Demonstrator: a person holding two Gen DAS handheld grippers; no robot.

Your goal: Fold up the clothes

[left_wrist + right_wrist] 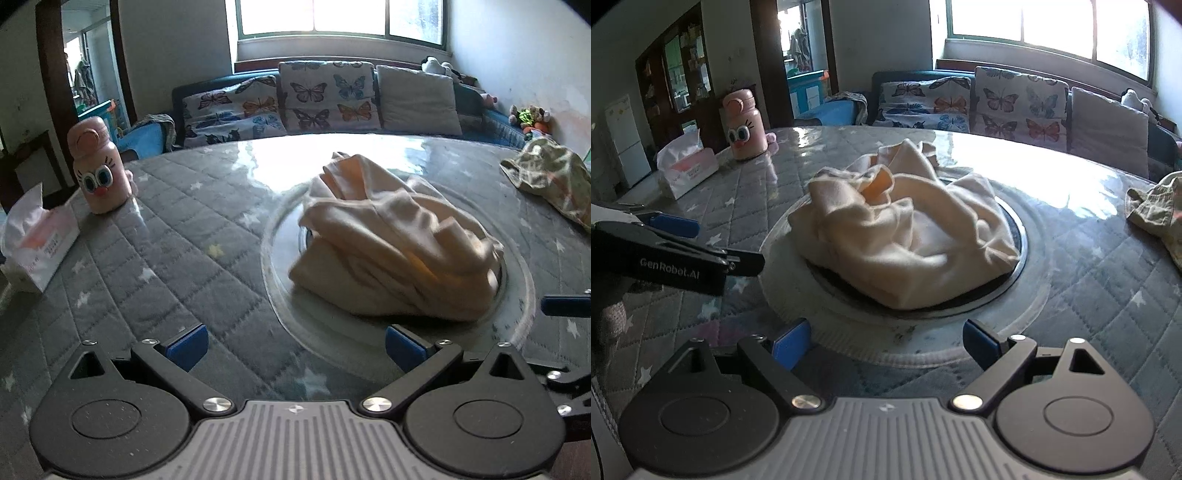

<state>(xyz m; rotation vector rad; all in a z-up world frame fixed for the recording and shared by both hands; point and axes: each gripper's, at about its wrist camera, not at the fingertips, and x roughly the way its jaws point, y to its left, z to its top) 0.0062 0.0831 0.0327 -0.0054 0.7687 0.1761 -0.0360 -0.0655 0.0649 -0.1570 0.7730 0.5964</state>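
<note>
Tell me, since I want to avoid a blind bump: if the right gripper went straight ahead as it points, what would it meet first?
Most likely the crumpled cream garment. The right gripper, open and empty, points at it.

On the table (177, 258): one crumpled cream garment (399, 240) on the one round glass turntable (280, 266); one camouflage-print cloth (550, 177) at the far right; one pink cartoon-eyed bottle (96, 166); one tissue box (37, 240). Behind it, one sofa (498, 125) carrying three cushions: two butterfly-print (232, 114) (328, 96), one plain (417, 99). Two grippers, left gripper (293, 345) and right gripper (886, 343), both spread wide.
</note>
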